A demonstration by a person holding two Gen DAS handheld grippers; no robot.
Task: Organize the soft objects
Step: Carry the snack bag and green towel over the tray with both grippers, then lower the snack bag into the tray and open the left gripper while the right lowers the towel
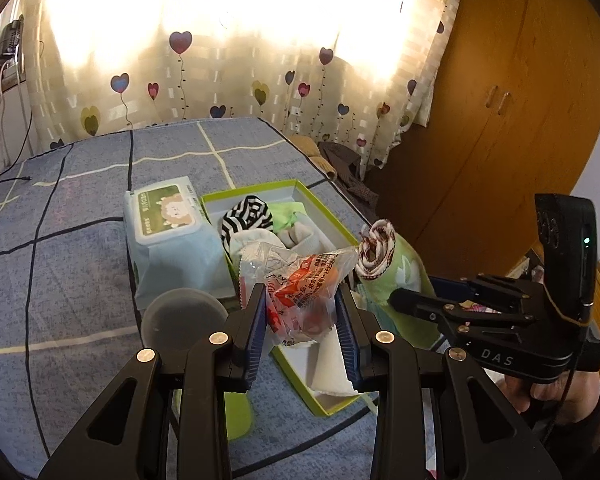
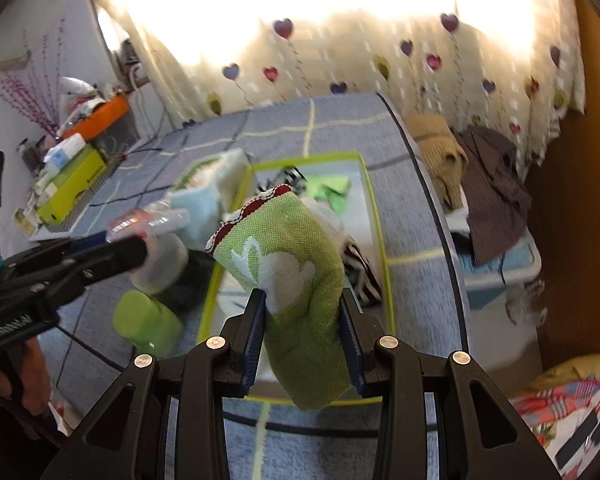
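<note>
While both hands are loaded up, the left tongs point(image 1: 300, 316) are clamped on a crinkly clear snack packet point(image 1: 300, 280) with orange print, and the right tongs point(image 2: 303, 316) are pinched on a rolled green towel point(image 2: 284, 264) with a white bunny and a red scalloped edge. Everything's hovering over the green-rimmed box point(image 1: 342, 232) on the bed point(image 1: 60, 240), which already has a striped sock point(image 1: 246, 216) and some pale bits in it, with a wipes pack point(image 1: 168, 224) just beside it on the left. The key thing imo: the towel's long axis runs forward and up, away from the tongs, roughly in line with the box's long side, and the box sits right below and ahead. So the right hand looks nearer a clean drop; the packet hangs over the near end.
</note>
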